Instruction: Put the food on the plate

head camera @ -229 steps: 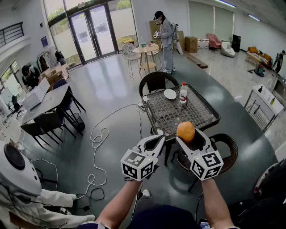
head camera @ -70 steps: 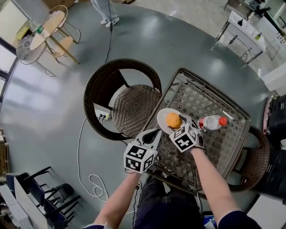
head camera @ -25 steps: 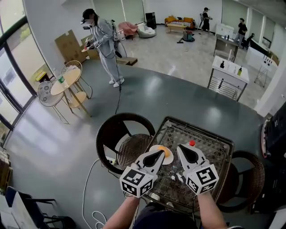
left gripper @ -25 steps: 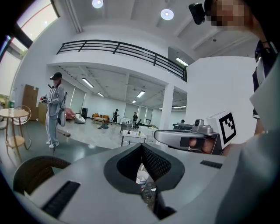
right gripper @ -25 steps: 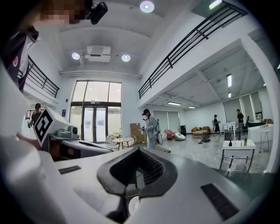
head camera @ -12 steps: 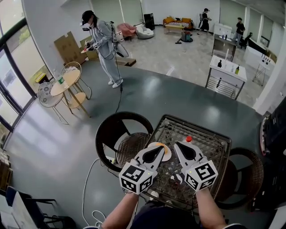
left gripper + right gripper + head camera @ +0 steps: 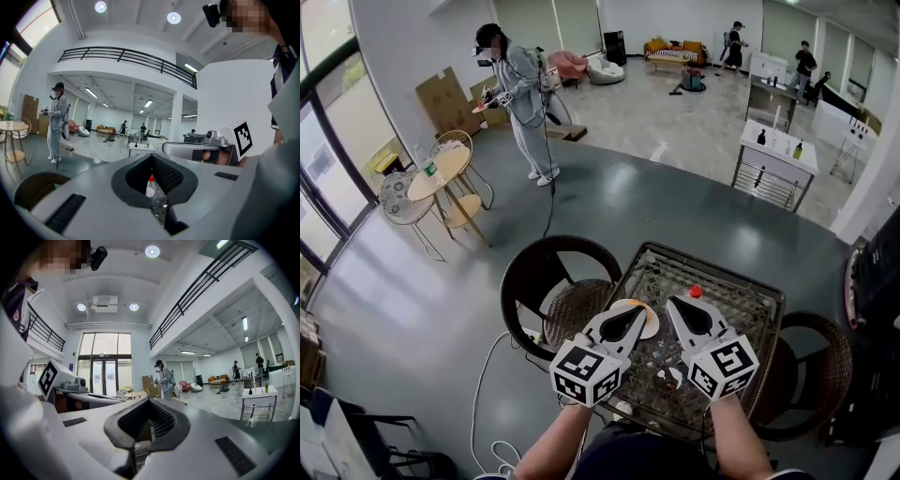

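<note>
We hold both grippers low in the middle of the head view, above the near side of the wicker desk (image 7: 741, 314). The left gripper (image 7: 632, 315) has its fingers together on nothing; a bottle (image 7: 150, 185) shows through their hollow. The right gripper (image 7: 674, 304) is likewise closed and empty. The orange food (image 7: 652, 318) lies on the white plate (image 7: 648, 331) at the desk's left edge, partly behind the left gripper.
</note>
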The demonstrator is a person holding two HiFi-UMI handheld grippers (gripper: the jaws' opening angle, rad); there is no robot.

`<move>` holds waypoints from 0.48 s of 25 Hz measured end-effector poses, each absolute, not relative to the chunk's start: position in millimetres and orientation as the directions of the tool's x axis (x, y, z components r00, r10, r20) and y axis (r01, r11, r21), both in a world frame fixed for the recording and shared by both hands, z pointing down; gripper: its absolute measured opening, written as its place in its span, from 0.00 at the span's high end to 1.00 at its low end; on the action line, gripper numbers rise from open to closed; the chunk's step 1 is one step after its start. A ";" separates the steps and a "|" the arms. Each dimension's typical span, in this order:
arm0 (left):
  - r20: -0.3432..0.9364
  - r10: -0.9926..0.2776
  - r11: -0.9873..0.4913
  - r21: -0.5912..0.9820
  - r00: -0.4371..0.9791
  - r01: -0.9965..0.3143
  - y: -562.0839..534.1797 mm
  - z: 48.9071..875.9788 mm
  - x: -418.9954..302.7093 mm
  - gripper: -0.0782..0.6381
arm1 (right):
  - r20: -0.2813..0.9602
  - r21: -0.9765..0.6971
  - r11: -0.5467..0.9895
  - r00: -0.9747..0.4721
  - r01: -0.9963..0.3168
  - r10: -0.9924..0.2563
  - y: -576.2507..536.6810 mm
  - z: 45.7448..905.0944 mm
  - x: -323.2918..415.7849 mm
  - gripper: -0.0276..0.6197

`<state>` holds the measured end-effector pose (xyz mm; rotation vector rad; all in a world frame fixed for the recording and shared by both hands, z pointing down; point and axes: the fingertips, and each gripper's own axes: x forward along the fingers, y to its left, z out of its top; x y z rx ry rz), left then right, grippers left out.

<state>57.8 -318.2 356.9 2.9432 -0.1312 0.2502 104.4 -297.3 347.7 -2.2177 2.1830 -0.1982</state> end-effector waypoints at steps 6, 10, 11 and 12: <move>0.172 -0.077 -0.978 0.177 0.982 -0.108 -317.7 354.7 60.8 0.88 | 0.064 -0.107 -0.016 0.010 -0.994 -0.998 -296.3 342.8 108.9 0.95; 0.173 -0.075 -0.978 0.177 0.982 -0.106 -318.8 356.9 58.7 0.88 | 0.060 -0.111 -0.018 0.011 -0.994 -0.998 -297.3 343.5 106.7 0.95; 0.173 -0.075 -0.978 0.178 0.982 -0.106 -319.2 357.3 58.6 0.88 | 0.060 -0.112 -0.018 0.011 -0.994 -0.998 -297.7 343.9 106.6 0.95; 0.174 -0.075 -0.978 0.178 0.982 -0.106 -319.4 357.5 58.8 0.88 | 0.060 -0.113 -0.018 0.011 -0.993 -0.998 -297.8 344.0 106.9 0.95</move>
